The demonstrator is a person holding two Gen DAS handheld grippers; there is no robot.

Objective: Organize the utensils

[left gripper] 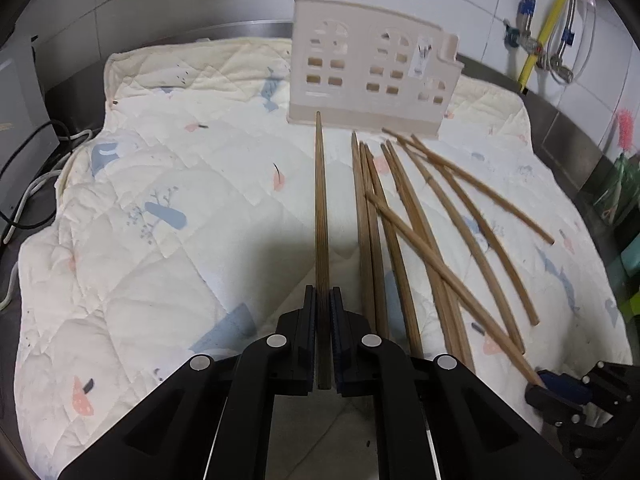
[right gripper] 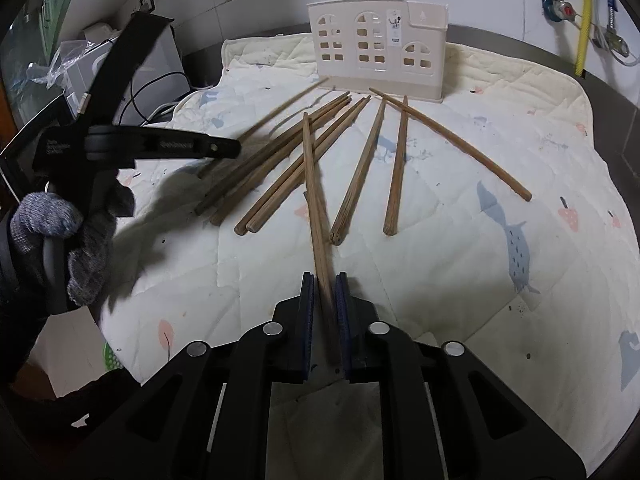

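My left gripper [left gripper: 323, 294] is shut on one wooden chopstick [left gripper: 321, 208], which points straight ahead at the cream house-shaped utensil holder [left gripper: 368, 76]. My right gripper [right gripper: 325, 280] is shut on another chopstick [right gripper: 314, 196], which points forward over the pile. Several loose chopsticks [left gripper: 436, 232] lie fanned on the quilted cloth in front of the holder; they also show in the right wrist view [right gripper: 360, 168]. The holder [right gripper: 378, 50] stands upright at the far edge of the cloth. The left gripper [right gripper: 224, 148] shows at left, held by a gloved hand [right gripper: 64, 232].
A quilted cloth [left gripper: 160, 200] covers the steel counter. A grey box with cables [left gripper: 24, 128] sits at left. Pipes and a yellow hose [left gripper: 552, 24] run along the tiled wall. Green items [left gripper: 620, 184] stand at right.
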